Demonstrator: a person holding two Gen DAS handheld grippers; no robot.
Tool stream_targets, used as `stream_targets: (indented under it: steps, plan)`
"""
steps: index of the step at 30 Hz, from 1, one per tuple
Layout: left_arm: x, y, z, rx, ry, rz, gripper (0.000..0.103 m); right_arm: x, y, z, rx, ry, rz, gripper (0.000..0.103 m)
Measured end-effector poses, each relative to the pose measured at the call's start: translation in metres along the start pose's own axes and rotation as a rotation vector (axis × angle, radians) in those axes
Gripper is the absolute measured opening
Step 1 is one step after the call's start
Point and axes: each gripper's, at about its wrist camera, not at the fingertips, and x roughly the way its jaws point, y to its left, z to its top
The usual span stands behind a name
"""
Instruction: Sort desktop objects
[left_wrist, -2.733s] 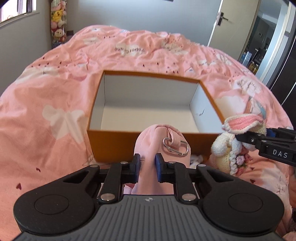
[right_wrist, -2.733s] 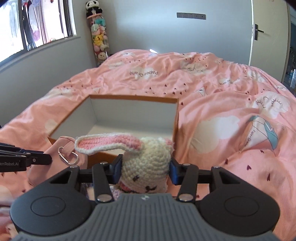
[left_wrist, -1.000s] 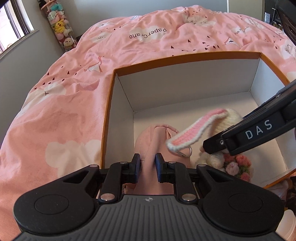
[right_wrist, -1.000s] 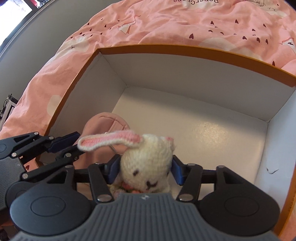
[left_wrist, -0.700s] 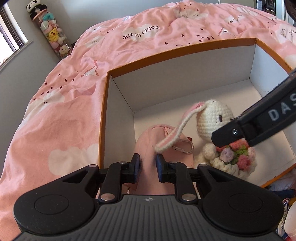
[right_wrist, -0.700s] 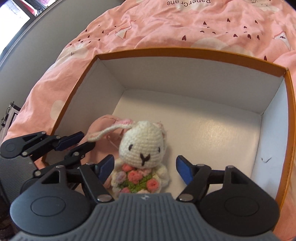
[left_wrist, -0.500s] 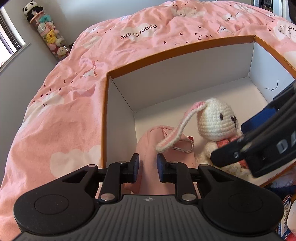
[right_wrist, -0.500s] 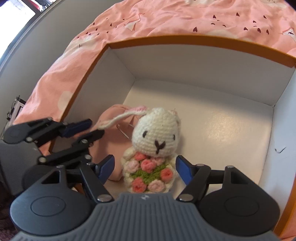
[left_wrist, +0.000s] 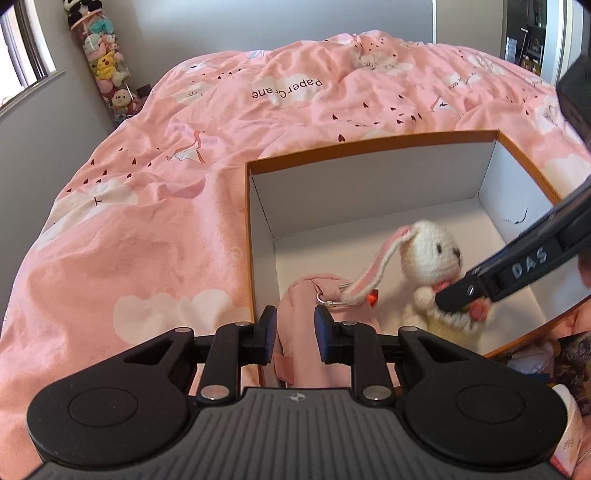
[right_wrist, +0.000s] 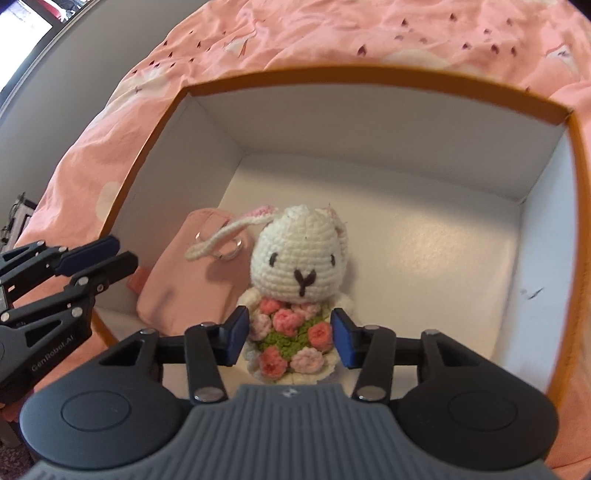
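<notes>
Home bedroom: bed under a pink printed duvet (left_wrist: 207, 221), window (left_wrist: 22, 62) at left, tall clear tube of plush toys (left_wrist: 105, 74) in the corner.

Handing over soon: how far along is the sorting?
Done: crochet bunny and pink pouch are in the orange box. In hand: nothing; the left gripper has just been opening, clear of the pouch, the right gripper just closing with the bunny loose between its jaws. Left: small items lie outside the box's near corner.

Both wrist views close above, angled down; share box (left_wrist: 369, 147) interior.
</notes>
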Motion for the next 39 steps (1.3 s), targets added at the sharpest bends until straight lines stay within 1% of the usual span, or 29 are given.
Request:
stream_targets:
  steps: [2, 8, 11, 15, 17, 20, 23, 25, 29, 31, 32, 36, 38, 39]
  plan:
    - [-0.002, 0.002, 0.001, -0.018, -0.003, -0.015, 0.026, 0.006, 0.001, 0.0, 0.019, 0.024, 0.046, 0.051]
    - [-0.004, -0.002, -0.002, -0.011, -0.007, -0.017, 0.026, 0.014, 0.011, -0.002, 0.016, 0.015, 0.026, 0.052]
    - [-0.005, -0.007, -0.005, -0.005, -0.011, -0.016, 0.026, 0.01, 0.016, -0.006, -0.011, -0.01, -0.002, 0.054]
    - [-0.005, -0.013, -0.008, 0.01, -0.013, -0.019, 0.026, 0.003, 0.028, -0.015, -0.068, -0.075, -0.067, 0.057]
    - [-0.006, -0.014, -0.009, 0.008, -0.015, -0.02, 0.026, -0.002, 0.029, -0.019, -0.075, -0.098, -0.079, 0.058]
    - [-0.008, -0.016, -0.011, -0.009, -0.024, -0.025, 0.026, -0.012, 0.033, -0.026, -0.092, -0.145, -0.114, 0.06]
    - [-0.013, -0.018, -0.014, -0.026, -0.042, -0.032, 0.026, -0.024, 0.04, -0.035, -0.104, -0.203, -0.151, 0.061]
    - [-0.017, -0.021, -0.016, -0.031, -0.059, -0.034, 0.026, -0.032, 0.045, -0.044, -0.11, -0.257, -0.177, 0.06]
    - [-0.027, -0.031, -0.02, -0.023, -0.085, -0.048, 0.026, -0.047, 0.057, -0.069, -0.139, -0.401, -0.251, 0.059]
    - [-0.033, -0.036, -0.022, -0.016, -0.097, -0.054, 0.027, -0.052, 0.063, -0.081, -0.162, -0.463, -0.297, 0.054]
    - [-0.036, -0.039, -0.023, -0.015, -0.105, -0.054, 0.027, -0.054, 0.066, -0.086, -0.171, -0.485, -0.317, 0.054]
    - [-0.05, -0.047, -0.027, -0.016, -0.137, -0.067, 0.028, -0.062, 0.07, -0.106, -0.181, -0.53, -0.385, 0.054]
    - [-0.056, -0.05, -0.029, -0.025, -0.145, -0.091, 0.028, -0.066, 0.07, -0.116, -0.2, -0.544, -0.416, 0.054]
    - [-0.059, -0.051, -0.03, -0.029, -0.145, -0.104, 0.028, -0.068, 0.071, -0.121, -0.208, -0.547, -0.418, 0.054]
